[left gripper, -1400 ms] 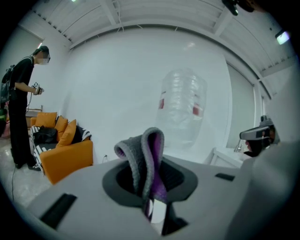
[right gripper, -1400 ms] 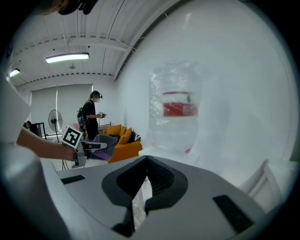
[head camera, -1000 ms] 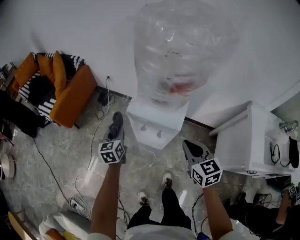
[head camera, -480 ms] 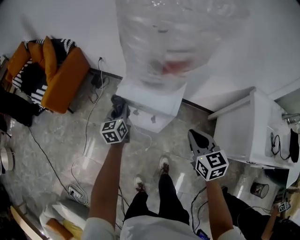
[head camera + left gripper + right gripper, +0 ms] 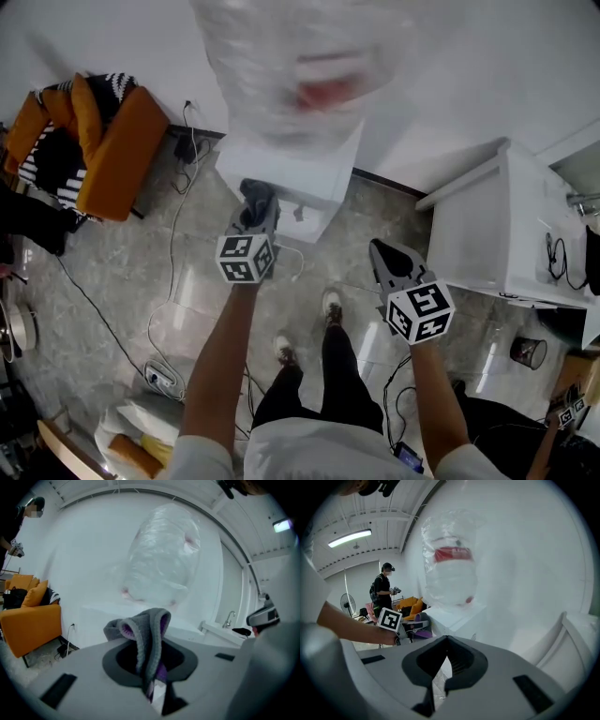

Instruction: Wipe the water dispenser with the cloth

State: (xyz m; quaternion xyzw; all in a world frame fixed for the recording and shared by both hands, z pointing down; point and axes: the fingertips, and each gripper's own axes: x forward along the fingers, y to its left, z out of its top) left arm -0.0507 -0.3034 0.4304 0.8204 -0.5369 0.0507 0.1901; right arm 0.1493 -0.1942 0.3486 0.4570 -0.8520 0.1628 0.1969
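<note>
Left gripper [image 5: 255, 217]: jaws clamped on a grey cloth [image 5: 143, 634], held at the dispenser's [image 5: 292, 178] front edge, below the bottle [image 5: 281, 66]. Right gripper [image 5: 382, 255]: jaws together, empty, over open floor [image 5: 178, 277] between the dispenser and the cabinet [image 5: 487, 244] edge. Sofa [image 5: 122, 150]: well left.

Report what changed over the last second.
The left claw, shut on the grey cloth, moved forward to the water dispenser. The cloth now sits at the front of its white body, though contact cannot be confirmed. Nothing was taken hold of or let go. Unchanged: the cloth stays clamped, and the right claw stays shut, empty and held back to the right.
</note>
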